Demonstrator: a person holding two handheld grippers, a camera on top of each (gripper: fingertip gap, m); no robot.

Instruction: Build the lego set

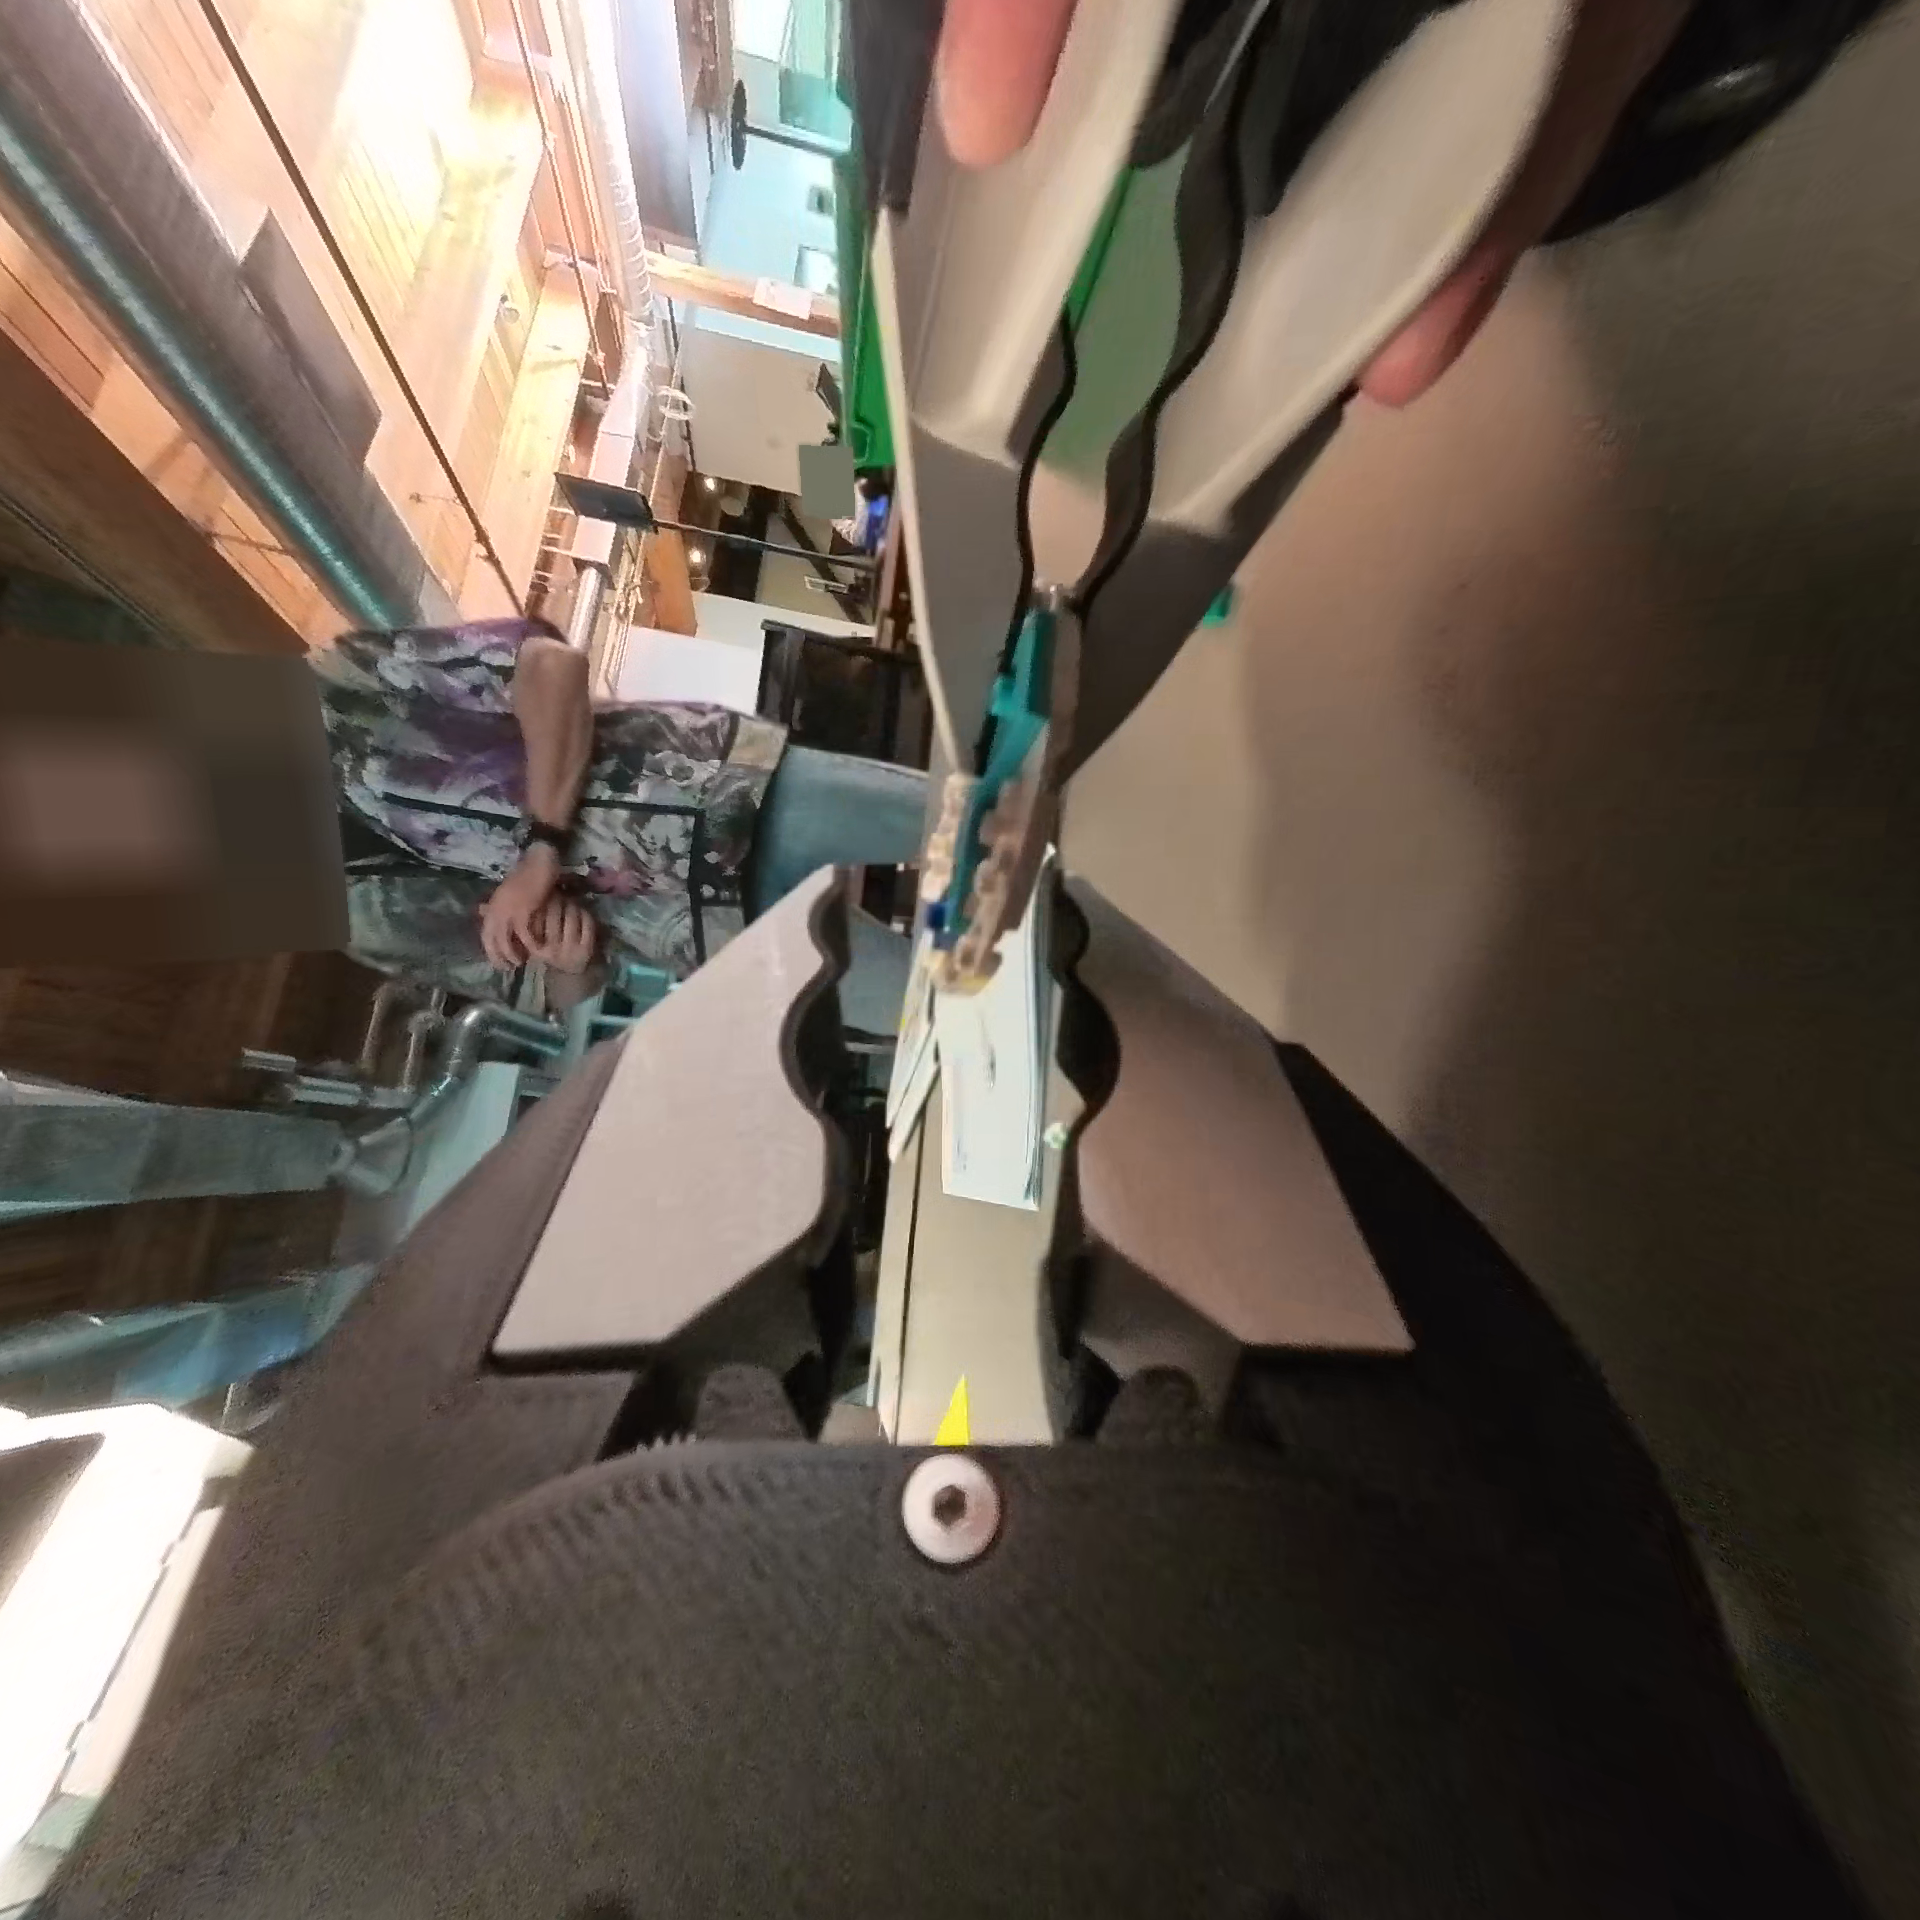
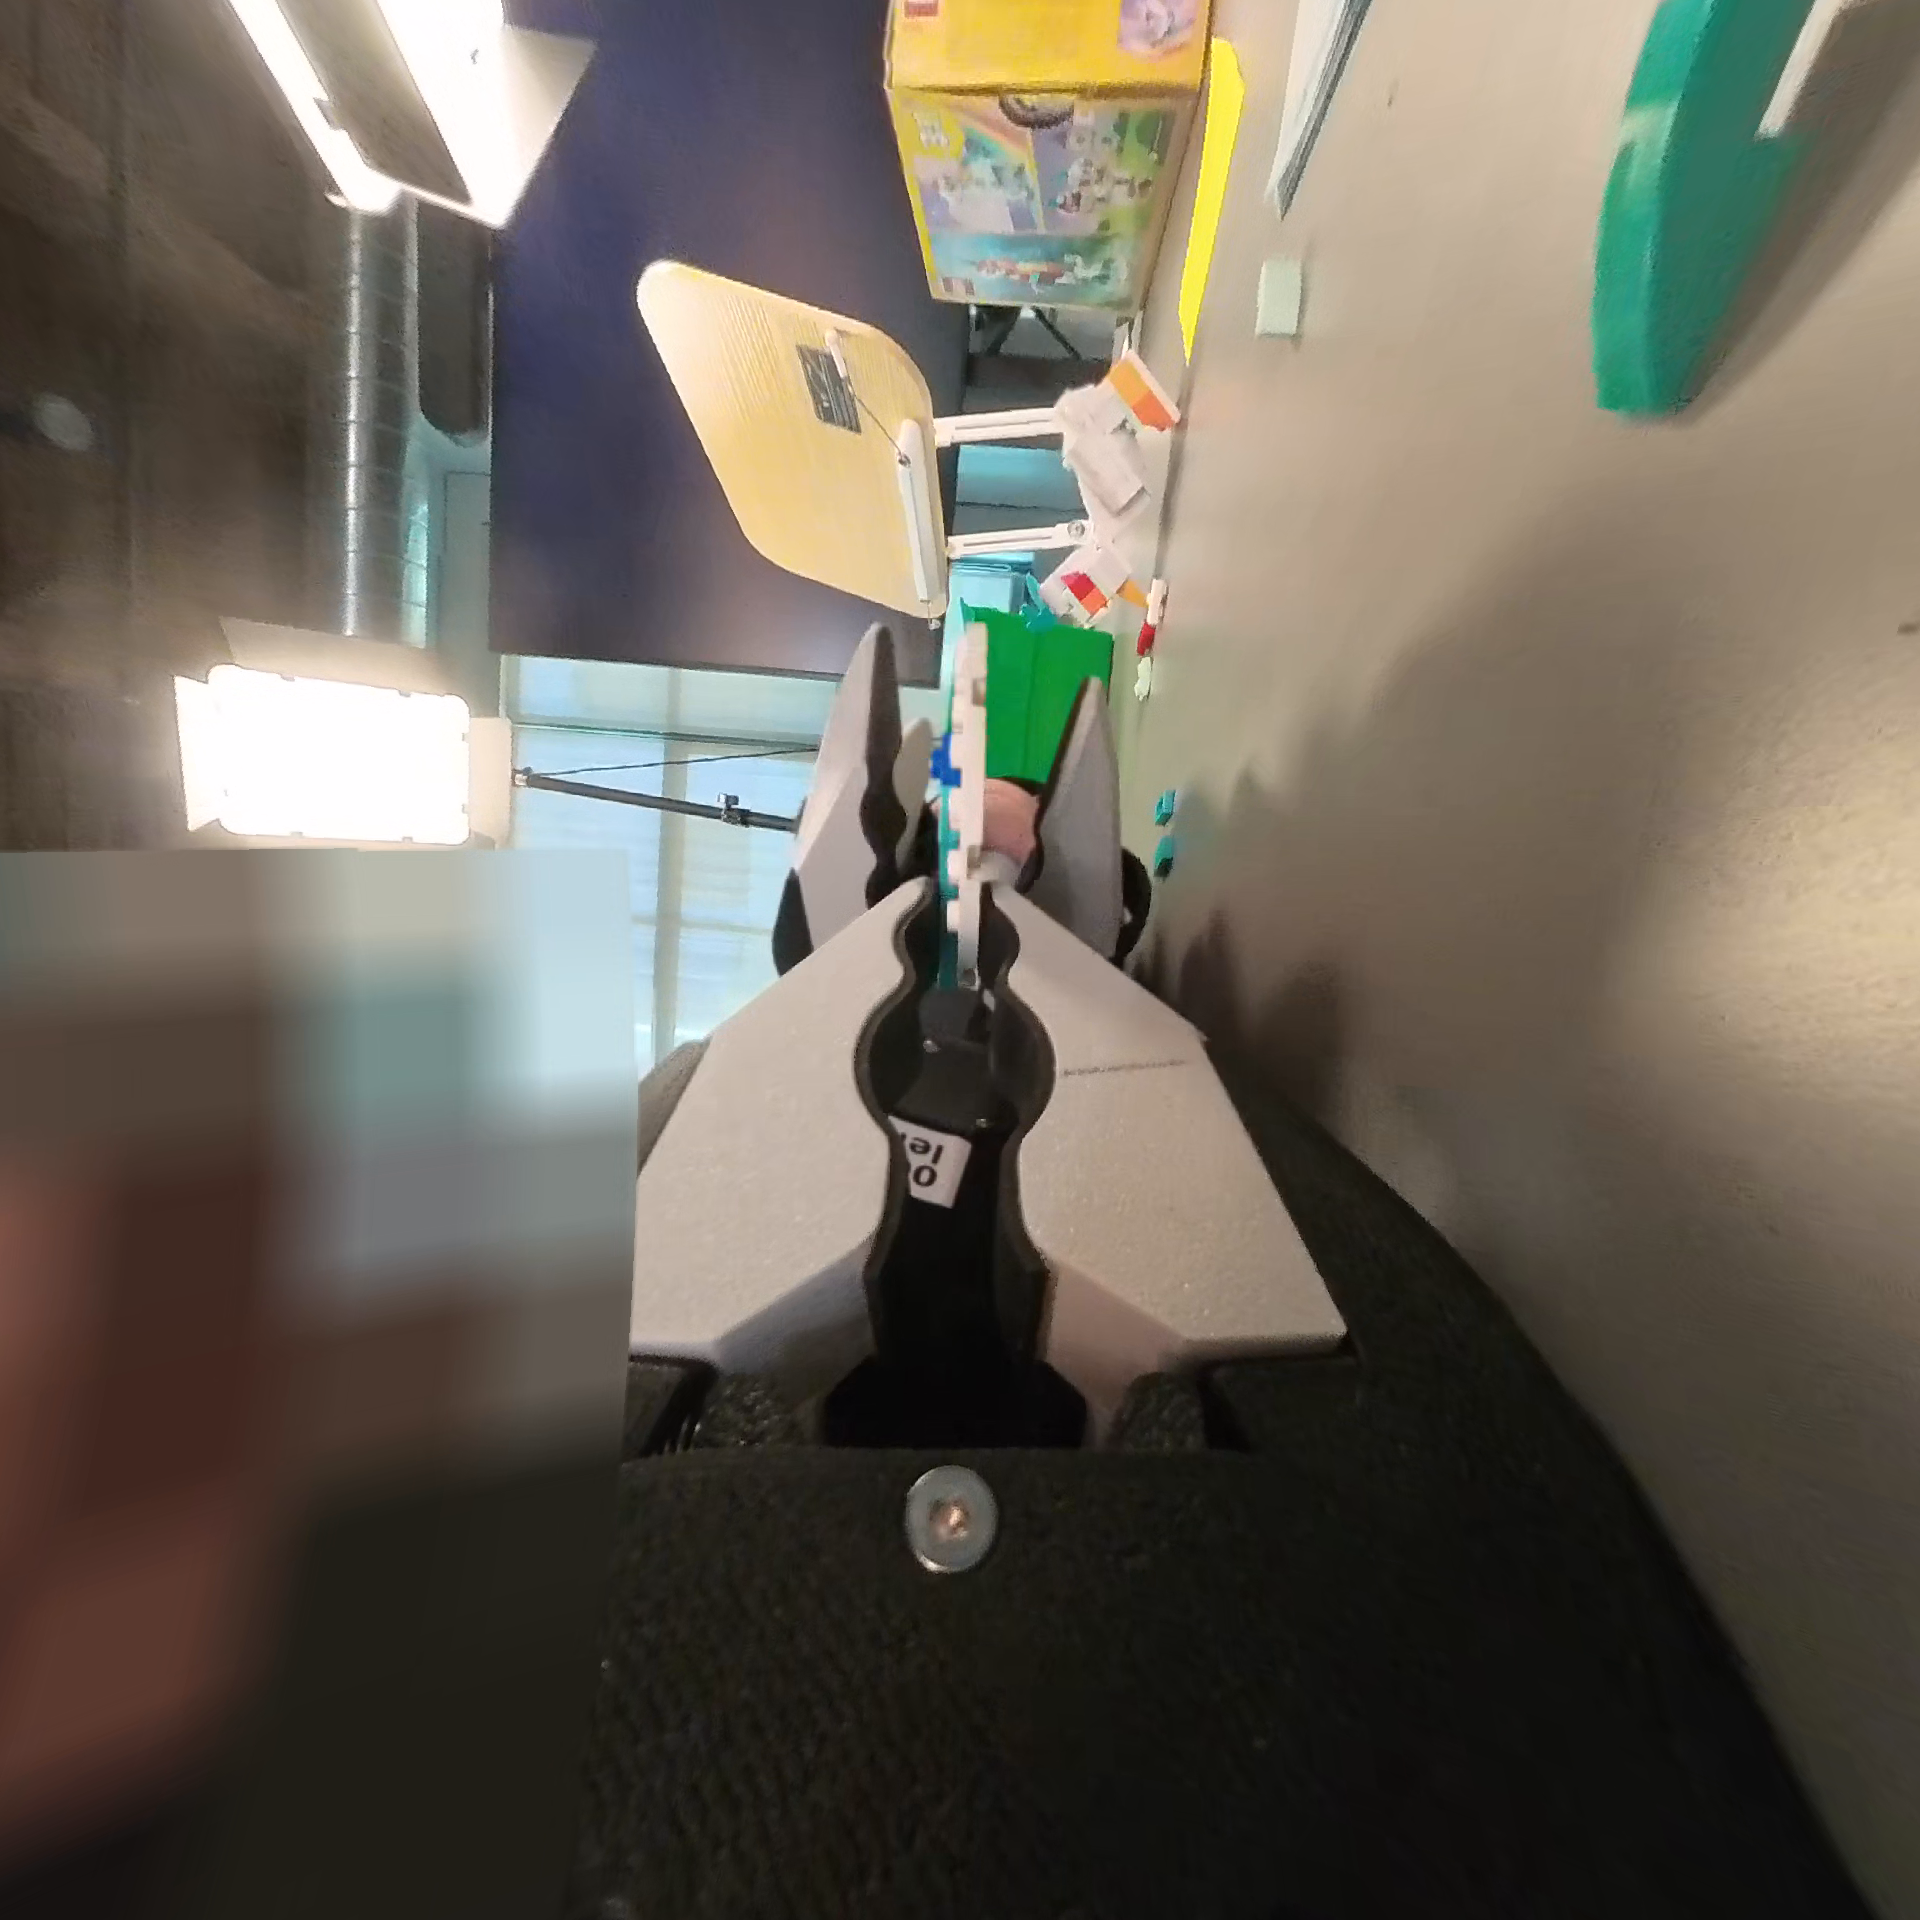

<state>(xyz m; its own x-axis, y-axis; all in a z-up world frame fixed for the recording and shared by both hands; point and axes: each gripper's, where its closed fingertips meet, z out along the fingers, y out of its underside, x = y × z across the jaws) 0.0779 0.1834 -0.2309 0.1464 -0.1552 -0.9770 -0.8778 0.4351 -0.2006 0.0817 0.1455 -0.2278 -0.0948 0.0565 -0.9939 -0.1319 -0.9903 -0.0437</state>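
Left wrist view is rolled on its side, so the grey worktop (image 1: 1558, 831) runs down the right of the frame. At lower centre the left tool (image 1: 951, 940) shows its two grey fingers spread wide apart with nothing between them. From the top of the frame the right tool (image 1: 1023, 758) reaches down, held by a person's hand (image 1: 1039, 73), its fingers pinched onto a flat teal and white lego assembly with a small blue piece (image 1: 982, 862) that hangs edge-on just above the gap of the left tool, close to its right finger; whether they touch cannot be told. Behind it white instruction sheets (image 1: 992, 1101) lie on the worktop, and a green panel (image 1: 1091, 312) shows at the top. At the left of the frame a seated person in a purple patterned top (image 1: 499, 779) has hands clasped. Right wrist view, also sideways, shows the right tool (image 2: 966, 914) closed on the same assembly (image 2: 961, 790), seen as a thin vertical strip at centre, with the left tool (image 2: 966, 727) standing open beyond it. Farther up the frame stand a yellow lego box (image 2: 1039, 156), a white and orange lego model (image 2: 1112, 436) and scattered teal bricks (image 2: 1166, 826) on the worktop (image 2: 1558, 935)
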